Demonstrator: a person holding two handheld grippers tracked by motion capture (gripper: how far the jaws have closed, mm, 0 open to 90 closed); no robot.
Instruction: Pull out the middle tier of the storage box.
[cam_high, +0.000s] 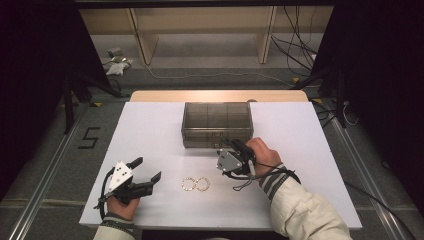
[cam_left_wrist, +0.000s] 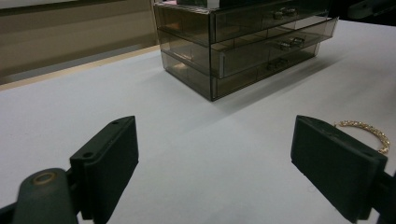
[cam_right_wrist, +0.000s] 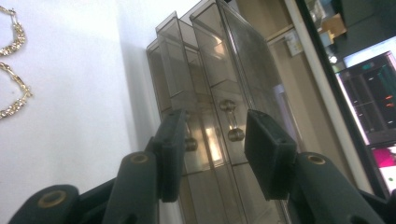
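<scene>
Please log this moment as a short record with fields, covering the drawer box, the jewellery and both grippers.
surface: white table
drawer box: smoky clear drawer unit, middle drawer slightly out
jewellery: two gold bracelets on the table in front of the box
left gripper: jaws wide apart, nothing between them, left of the bracelets
right gripper: at the box front, jaws open astride a drawer knob, not pressing it

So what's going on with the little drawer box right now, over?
Right gripper open at the drawer box, jaws astride a knob. Left gripper open, empty. Two gold bracelets on the table. Nothing blocking.
</scene>
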